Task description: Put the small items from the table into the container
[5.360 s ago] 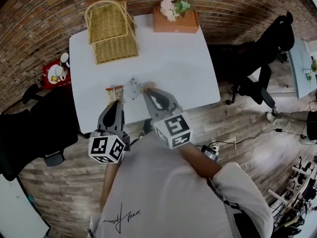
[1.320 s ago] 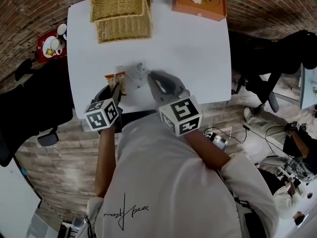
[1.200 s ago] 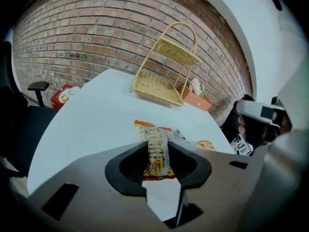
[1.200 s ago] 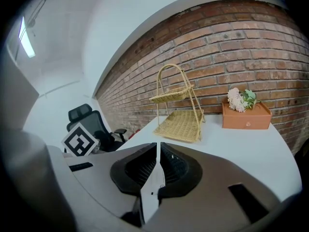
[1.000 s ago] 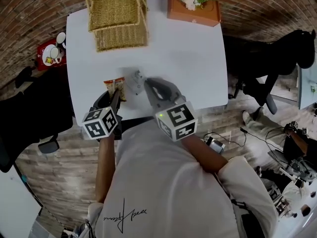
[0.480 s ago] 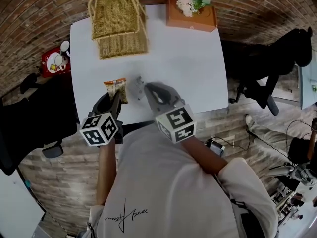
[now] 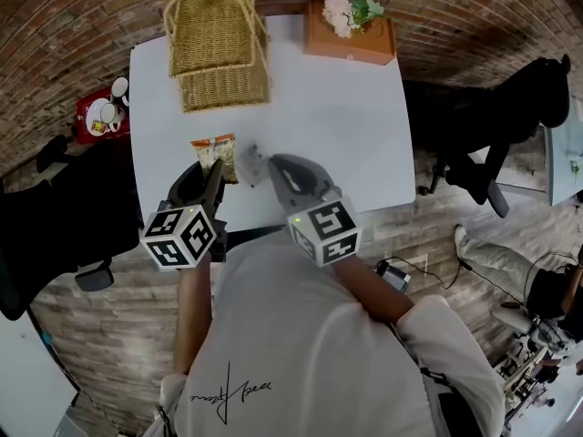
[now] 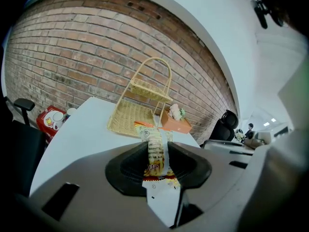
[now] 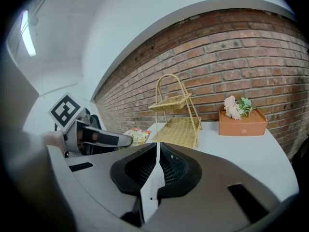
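Observation:
My left gripper (image 7: 206, 166) is shut on a yellow-orange snack packet (image 7: 216, 150) and holds it off the white table (image 7: 319, 116). In the left gripper view the packet (image 8: 155, 146) stands upright between the pads. My right gripper (image 7: 273, 164) is shut over the table's near part. A small grey-silver packet (image 7: 248, 158) lies at its tips; I cannot tell whether it is pinched. The two-tier wicker basket (image 7: 217, 53) stands at the table's far left, and it also shows ahead in the right gripper view as the basket (image 9: 178, 120).
An orange box with flowers (image 7: 351, 33) stands at the table's far edge, right of the basket. A red tray with cups (image 7: 102, 116) sits off the table's left side. Black chairs (image 7: 474, 116) stand to the right and left. A brick wall lies beyond.
My left gripper has risen with the snack packet in it, lifting the packet off the table. My right gripper has stayed where it was.

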{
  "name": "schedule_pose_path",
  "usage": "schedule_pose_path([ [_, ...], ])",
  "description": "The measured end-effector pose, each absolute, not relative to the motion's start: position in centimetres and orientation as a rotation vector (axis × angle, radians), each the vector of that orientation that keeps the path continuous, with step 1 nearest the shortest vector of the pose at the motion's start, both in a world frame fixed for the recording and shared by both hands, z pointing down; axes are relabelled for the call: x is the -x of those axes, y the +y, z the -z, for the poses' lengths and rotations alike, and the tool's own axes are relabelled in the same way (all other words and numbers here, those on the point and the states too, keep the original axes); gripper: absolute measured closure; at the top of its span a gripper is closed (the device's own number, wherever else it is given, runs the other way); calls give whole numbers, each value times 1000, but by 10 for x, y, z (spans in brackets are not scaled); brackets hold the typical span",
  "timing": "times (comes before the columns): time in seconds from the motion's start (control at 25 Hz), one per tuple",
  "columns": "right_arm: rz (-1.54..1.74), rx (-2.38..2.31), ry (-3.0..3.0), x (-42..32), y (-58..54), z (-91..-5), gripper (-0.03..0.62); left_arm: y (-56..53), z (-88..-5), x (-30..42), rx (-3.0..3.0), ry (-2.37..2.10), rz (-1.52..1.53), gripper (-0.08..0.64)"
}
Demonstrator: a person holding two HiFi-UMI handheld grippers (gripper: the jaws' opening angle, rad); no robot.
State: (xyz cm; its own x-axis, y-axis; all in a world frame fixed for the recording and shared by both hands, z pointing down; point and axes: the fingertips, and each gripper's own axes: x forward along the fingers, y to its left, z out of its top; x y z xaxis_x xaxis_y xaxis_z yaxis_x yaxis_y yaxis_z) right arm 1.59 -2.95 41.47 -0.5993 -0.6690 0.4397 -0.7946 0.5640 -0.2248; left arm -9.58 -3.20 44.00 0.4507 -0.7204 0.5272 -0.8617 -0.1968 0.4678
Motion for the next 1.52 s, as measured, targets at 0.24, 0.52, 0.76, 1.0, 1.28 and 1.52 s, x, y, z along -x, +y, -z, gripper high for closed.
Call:
schedule_pose_path([
  [0.24,-594,-1195,-2501,-13,-29,-414,571,-41,-420,94,-2000,-1318,-191,430],
  [0.52,-597,-1220,-2509,-9,-32,-408,571,-48,-410,99,-2012,-1321,-162,430],
  [0.76,-601,-1216,-2505,-4,-34,-407,571,-58,-392,101,-2045,-1322,-135,430],
  [1.0,-603,-1211,-2508,-1,-38,-407,571,-74,-376,101,-2072,-1328,-112,430],
  [1.28,-615,-1213,-2492,-1,-44,-410,571,-92,-363,101,-2100,-1329,-85,430],
  [1.52,-598,-1210,-2491,-1,-48,-411,571,-109,-348,101,-2128,-1333,-64,430],
])
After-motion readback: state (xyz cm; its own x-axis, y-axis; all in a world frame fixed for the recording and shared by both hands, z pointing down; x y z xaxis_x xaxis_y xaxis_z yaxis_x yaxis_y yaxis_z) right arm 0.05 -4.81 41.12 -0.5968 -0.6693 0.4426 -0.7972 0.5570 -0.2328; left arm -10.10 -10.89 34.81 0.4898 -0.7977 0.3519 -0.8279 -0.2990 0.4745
